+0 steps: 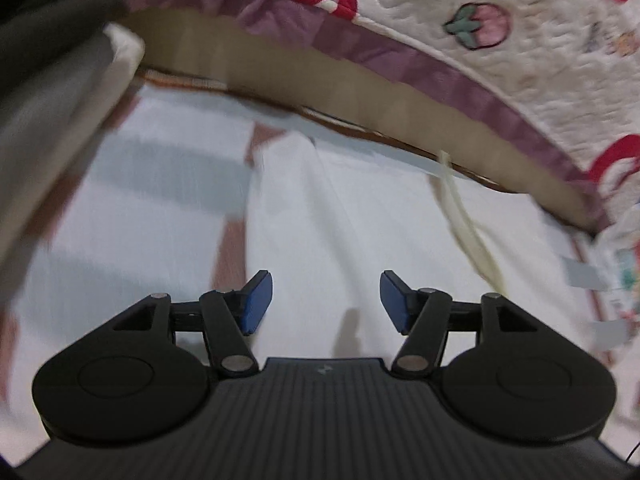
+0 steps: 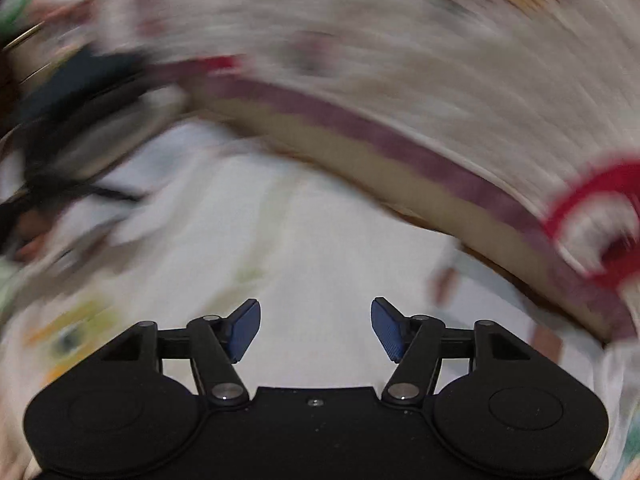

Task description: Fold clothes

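Nearest in the left wrist view, the left gripper (image 1: 326, 300) fills the bottom of the frame: a ribbed black body, two round black housings, and two black arms tipped with blue pads (image 1: 256, 302). Its fingers are spread apart with nothing between them; only cloth shows through the gap, lying below. That cloth is a white garment (image 1: 340, 220), spread flat on a pale sheet with faint grey and reddish-brown checks (image 1: 160, 200). A soft fold runs away from the gripper along the garment's left edge, and a cream drawstring or ribbon (image 1: 468, 224) trails across its right side. Beyond the garment's far edge comes a tan band (image 1: 320, 80), then a mauve border (image 1: 460, 80), then a cream quilt (image 1: 520, 20) with red shapes and a pink strawberry (image 1: 482, 26). At the far left a grey and dark shape is too blurred to name.

Similarly, the right wrist view shows the right gripper (image 2: 316, 328) nearest, black with blue pads (image 2: 244, 330), fingers spread and holding nothing. This view is heavily blurred. White fabric (image 2: 312, 240) lies below and beyond the fingers; whether it is the same garment cannot be told. At the left, smeared black straps or dark cloth (image 2: 72, 120) cross the white. Farther off curve the tan band (image 2: 360, 168), mauve border (image 2: 400, 140) and red-patterned quilt (image 2: 400, 40).
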### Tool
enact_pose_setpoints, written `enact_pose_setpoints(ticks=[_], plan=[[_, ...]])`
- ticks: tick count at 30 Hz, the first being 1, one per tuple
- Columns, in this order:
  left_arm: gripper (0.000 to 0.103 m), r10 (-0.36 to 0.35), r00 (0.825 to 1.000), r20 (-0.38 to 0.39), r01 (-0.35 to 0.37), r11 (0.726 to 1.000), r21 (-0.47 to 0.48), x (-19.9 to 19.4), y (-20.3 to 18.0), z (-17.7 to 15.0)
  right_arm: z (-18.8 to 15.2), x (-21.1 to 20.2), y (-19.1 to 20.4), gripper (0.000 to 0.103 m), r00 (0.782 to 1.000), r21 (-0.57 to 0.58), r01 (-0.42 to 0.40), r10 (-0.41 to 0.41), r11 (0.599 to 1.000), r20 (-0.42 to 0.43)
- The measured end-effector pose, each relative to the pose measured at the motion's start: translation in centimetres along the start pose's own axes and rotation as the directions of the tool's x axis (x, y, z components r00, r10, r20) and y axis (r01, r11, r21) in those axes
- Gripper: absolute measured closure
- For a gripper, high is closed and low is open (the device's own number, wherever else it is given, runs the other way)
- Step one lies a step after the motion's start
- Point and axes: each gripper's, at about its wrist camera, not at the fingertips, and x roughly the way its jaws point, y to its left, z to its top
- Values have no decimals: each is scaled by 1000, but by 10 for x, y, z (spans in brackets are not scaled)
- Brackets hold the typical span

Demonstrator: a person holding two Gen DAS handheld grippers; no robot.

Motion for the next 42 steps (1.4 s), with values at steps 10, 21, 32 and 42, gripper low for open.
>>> enact_pose_setpoints(ticks=[10,21,32,42], plan=[[43,18,999,-27,-18,1000,10,76,20,42,-33,75,-107,70,1000,312,11,-9,950,-8],[102,163,978,129,-169,985,37,50,19,80,-31,82,-103,70,1000,339,30,-27,940,-14],[45,73,995,75,-70,997,-45,-17,7,-21,-39,97,-105,66,1000,404,5,6,915,-27],[46,-90,996,4,90,993,70,3,-27,-37,-31,123,-116,56,1000,552,12,-11,834,-5]])
